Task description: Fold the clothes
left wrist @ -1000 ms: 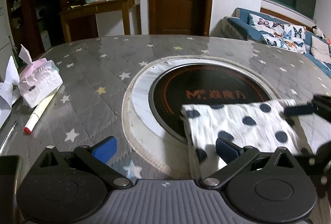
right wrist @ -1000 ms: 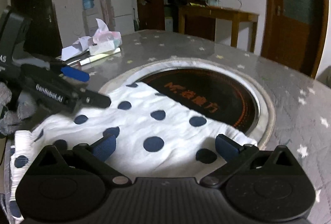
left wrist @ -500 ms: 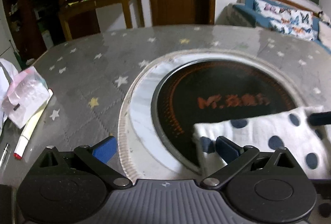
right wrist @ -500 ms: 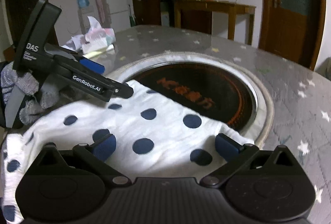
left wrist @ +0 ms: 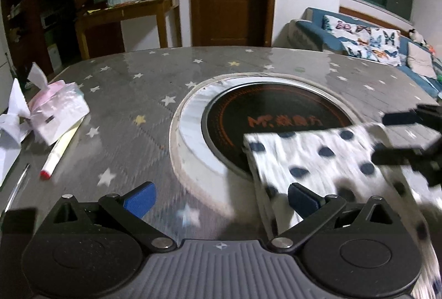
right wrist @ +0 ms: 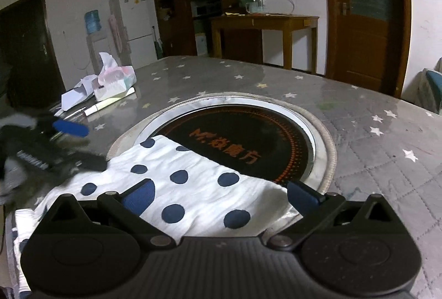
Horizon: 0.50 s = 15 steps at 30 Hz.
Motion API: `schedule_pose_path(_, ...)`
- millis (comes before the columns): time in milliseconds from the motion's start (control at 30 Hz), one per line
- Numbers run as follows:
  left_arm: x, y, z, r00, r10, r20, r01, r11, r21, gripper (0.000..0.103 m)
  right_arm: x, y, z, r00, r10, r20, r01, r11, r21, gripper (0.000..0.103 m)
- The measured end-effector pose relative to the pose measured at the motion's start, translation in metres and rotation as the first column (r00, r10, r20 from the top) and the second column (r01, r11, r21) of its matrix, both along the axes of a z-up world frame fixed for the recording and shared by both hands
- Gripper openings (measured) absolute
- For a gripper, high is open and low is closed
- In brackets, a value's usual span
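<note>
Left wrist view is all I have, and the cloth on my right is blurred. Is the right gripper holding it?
Observer: No. The right gripper is open, with its fingers wide apart above the polka-dot cloth and nothing pinched.
Operator: Is the cloth flat on that side?
Observer: Mostly flat with light wrinkles. Its far edge lies over the black round hob.
Operator: Anything further off to my left?
Observer: A white fridge stands against the far wall, beyond the tissue pack.
</note>
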State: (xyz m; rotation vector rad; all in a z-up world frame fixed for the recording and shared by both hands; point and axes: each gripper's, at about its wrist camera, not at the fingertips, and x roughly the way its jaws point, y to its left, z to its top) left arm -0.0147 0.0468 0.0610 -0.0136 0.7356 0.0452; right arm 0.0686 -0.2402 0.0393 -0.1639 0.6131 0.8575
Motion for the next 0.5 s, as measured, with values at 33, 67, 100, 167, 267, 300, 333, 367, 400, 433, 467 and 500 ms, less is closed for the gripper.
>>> schedule_pose_path(33,-0.007,0.0,0.001,1.0,-0.005,0.0,0.005,1.0,-0.009,0.103,-0.004,-0.002,0.001,1.0,0.003,0.003,-0.003,1.0,0.002,0.103)
schedule_pose_path(67,-0.014,0.0,0.002,1.0,-0.01,0.0,0.01,1.0,-0.02,0.103,-0.007,-0.004,0.003,1.0,0.007,0.006,-0.007,1.0,0.003,0.103)
schedule_pose_path(100,-0.022,0.0,0.003,1.0,-0.017,-0.001,0.017,0.999,-0.034,0.103,-0.013,-0.004,0.004,1.0,0.019,0.014,-0.019,1.0,-0.005,0.103)
schedule_pose_path(167,-0.036,-0.003,0.005,0.999,-0.042,-0.003,0.042,0.997,-0.057,0.103,-0.022,-0.004,0.006,0.999,0.033,0.039,-0.032,0.999,-0.033,0.103)
schedule_pose_path(267,-0.06,-0.01,0.005,0.995,-0.102,0.0,0.102,0.993,-0.063,0.103,-0.022,-0.006,0.009,0.999,0.023,0.049,-0.02,0.999,-0.047,0.103)
schedule_pose_path(300,-0.066,-0.013,0.005,0.993,-0.122,-0.002,0.122,0.99,-0.065,0.103,-0.019,-0.007,0.01,0.999,0.009,0.044,-0.008,0.999,-0.04,0.103)
schedule_pose_path(333,-0.074,-0.015,0.005,0.99,-0.142,-0.004,0.142,0.988,-0.067,0.103,-0.013,-0.008,0.01,0.999,-0.005,0.037,0.006,0.999,-0.033,0.103)
schedule_pose_path(367,-0.081,-0.018,0.005,0.987,-0.159,-0.005,0.159,0.985,-0.066,0.103,-0.009,-0.008,0.01,0.999,-0.015,0.033,0.016,0.999,-0.03,0.103)
schedule_pose_path(400,-0.088,-0.02,0.004,0.985,-0.174,-0.005,0.174,0.983,-0.064,0.103,-0.001,-0.009,0.008,0.999,-0.036,0.03,0.037,0.999,-0.027,0.102)
schedule_pose_path(433,-0.093,-0.022,0.003,0.982,-0.187,-0.006,0.186,0.98,-0.063,0.103,0.006,-0.008,0.006,0.998,-0.059,0.021,0.059,0.998,-0.029,0.102)
schedule_pose_path(467,-0.097,-0.023,0.002,0.98,-0.199,-0.008,0.198,0.978,-0.061,0.103,0.014,-0.008,0.003,0.997,-0.077,0.001,0.077,0.997,-0.03,0.1)
schedule_pose_path(500,-0.101,-0.025,0.001,0.978,-0.21,-0.01,0.209,0.976,-0.059,0.103,0.021,-0.007,0.0,0.995,-0.096,-0.02,0.095,0.995,-0.03,0.095)
